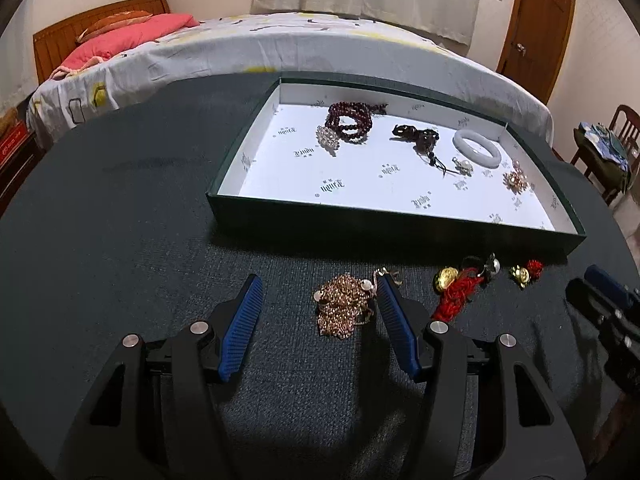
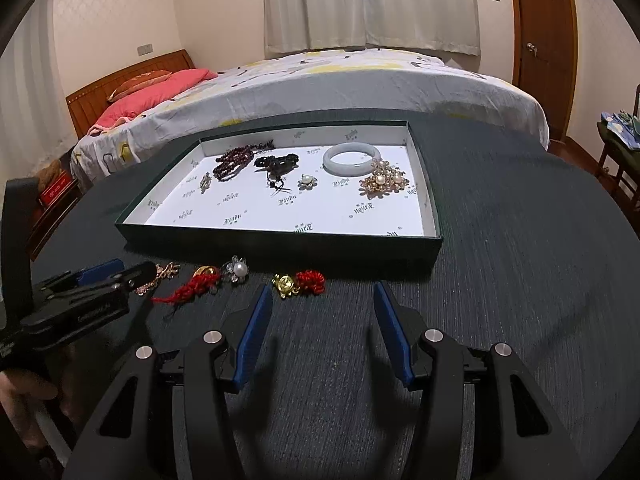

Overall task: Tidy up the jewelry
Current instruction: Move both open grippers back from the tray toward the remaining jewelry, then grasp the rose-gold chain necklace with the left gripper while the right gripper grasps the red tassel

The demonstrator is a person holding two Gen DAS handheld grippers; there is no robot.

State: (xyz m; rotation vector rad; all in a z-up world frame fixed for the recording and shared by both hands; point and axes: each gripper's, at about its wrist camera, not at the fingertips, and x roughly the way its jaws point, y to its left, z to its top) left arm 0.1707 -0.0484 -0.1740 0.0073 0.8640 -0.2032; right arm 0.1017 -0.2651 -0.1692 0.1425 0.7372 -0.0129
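A heap of gold chain (image 1: 342, 312) lies on the dark table, and my left gripper (image 1: 319, 280) stands open over it. The chain sits between the blue fingers, close to the right one, with neither pad pressing on it. In the right wrist view my right gripper (image 2: 321, 288) is open and holds nothing. A gold charm with a red knot (image 2: 300, 282) lies just past its left fingertip. Beside that lie a pearl flower (image 2: 236, 270) and a red tassel with a gold charm (image 2: 192, 288). My left gripper (image 2: 120, 274) hides part of the gold chain (image 2: 160, 274).
A shallow dark green box (image 1: 224, 188) with a white lining stands behind the loose pieces. It holds a dark red bead bracelet (image 1: 350, 124), a crystal brooch (image 1: 328, 138), a dark pendant (image 1: 420, 136), a white bangle (image 1: 478, 148) and a gold flower brooch (image 2: 384, 180). A bed stands beyond the table.
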